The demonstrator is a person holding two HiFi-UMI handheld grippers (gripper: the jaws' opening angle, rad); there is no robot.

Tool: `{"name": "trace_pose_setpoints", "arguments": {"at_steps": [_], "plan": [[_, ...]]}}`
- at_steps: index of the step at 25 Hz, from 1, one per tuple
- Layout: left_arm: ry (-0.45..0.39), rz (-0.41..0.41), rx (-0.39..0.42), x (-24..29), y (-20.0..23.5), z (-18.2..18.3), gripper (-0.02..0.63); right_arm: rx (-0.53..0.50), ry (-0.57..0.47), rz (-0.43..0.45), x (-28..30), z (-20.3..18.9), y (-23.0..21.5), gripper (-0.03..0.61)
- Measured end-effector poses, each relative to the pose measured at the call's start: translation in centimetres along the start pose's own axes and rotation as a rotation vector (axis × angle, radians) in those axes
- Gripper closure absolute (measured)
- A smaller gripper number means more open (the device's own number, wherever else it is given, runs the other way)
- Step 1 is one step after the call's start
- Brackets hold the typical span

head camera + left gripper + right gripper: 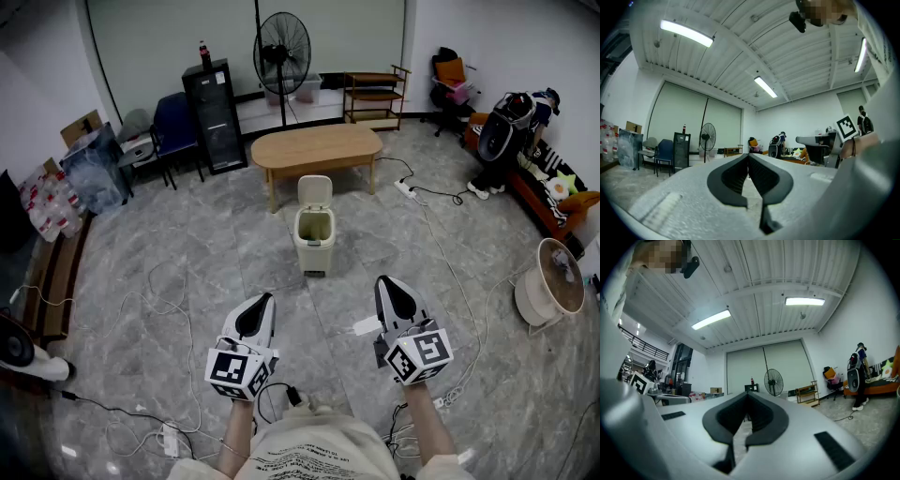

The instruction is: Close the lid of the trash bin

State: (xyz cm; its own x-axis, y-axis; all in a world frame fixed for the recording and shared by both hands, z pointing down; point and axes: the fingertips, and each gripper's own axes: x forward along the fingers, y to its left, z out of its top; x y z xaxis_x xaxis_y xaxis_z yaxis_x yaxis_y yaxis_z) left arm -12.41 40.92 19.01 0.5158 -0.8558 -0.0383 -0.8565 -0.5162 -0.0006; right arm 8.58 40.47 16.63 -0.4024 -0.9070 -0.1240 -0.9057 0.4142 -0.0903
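Observation:
A cream trash bin (315, 240) stands on the grey tiled floor in front of a wooden table, its lid (315, 191) swung up and open. Both grippers are held low near me, well short of the bin and apart from it. My left gripper (265, 300) points toward the bin's left side, its jaws closed together with nothing between them (748, 154). My right gripper (383, 281) points toward the bin's right side, also shut and empty (747, 393). In both gripper views the bin is hidden behind the jaws.
An oval wooden table (319, 145) stands just behind the bin, with a standing fan (281, 45), a black cabinet (214, 114) and a shelf (375, 96) farther back. Cables (169, 300) and a power strip (407, 187) lie on the floor. A white round fan (548, 283) sits at the right.

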Motion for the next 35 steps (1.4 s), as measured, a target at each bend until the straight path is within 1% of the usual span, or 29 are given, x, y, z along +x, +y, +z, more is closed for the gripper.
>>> {"name": "trace_pose_setpoints", "arguments": {"at_steps": [5, 9, 11, 14, 18, 19, 21, 22, 26, 31, 35], "plan": [[0.001, 0.007, -0.002, 0.1, -0.6, 0.0, 0.591, -0.007, 0.014, 0.001, -0.5, -0.1, -0.5, 0.575], [0.002, 0.013, -0.003, 0.1, -0.9, -0.1, 0.591, -0.038, 0.043, -0.004, -0.8, -0.7, -1.0, 0.574], [0.003, 0.015, -0.003, 0.2, -1.0, -0.1, 0.591, -0.023, 0.036, 0.0, -1.0, -0.7, -1.2, 0.574], [0.007, 0.014, -0.001, 0.3, -1.4, -0.2, 0.591, 0.037, 0.008, 0.01, -1.4, -0.7, -1.8, 0.574], [0.014, 0.016, -0.001, 0.4, -1.6, -0.9, 0.591, 0.037, 0.031, -0.022, -1.5, -1.5, -3.0, 0.569], [0.017, 0.018, -0.003, 0.5, -1.5, -1.0, 0.591, 0.042, 0.039, -0.024, -1.3, -1.8, -3.2, 0.55], [0.016, 0.023, -0.007, 0.9, -1.3, -1.1, 0.591, 0.055, 0.05, -0.027, -0.9, -2.1, -3.7, 0.483], [0.015, 0.025, -0.009, 1.1, -1.2, -1.1, 0.591, 0.06, 0.054, -0.029, -0.7, -2.2, -3.9, 0.472], [0.012, 0.034, -0.026, 2.0, -0.4, -1.1, 0.591, 0.08, 0.064, -0.037, 0.3, -2.5, -4.5, 0.375], [0.03, 0.025, -0.033, 3.9, 0.0, -1.9, 0.591, 0.096, 0.086, -0.04, 1.7, -3.6, -5.8, 0.325], [0.05, 0.027, -0.046, 5.5, 0.8, -2.8, 0.591, 0.107, 0.102, -0.038, 3.4, -4.5, -6.7, 0.308]]}}
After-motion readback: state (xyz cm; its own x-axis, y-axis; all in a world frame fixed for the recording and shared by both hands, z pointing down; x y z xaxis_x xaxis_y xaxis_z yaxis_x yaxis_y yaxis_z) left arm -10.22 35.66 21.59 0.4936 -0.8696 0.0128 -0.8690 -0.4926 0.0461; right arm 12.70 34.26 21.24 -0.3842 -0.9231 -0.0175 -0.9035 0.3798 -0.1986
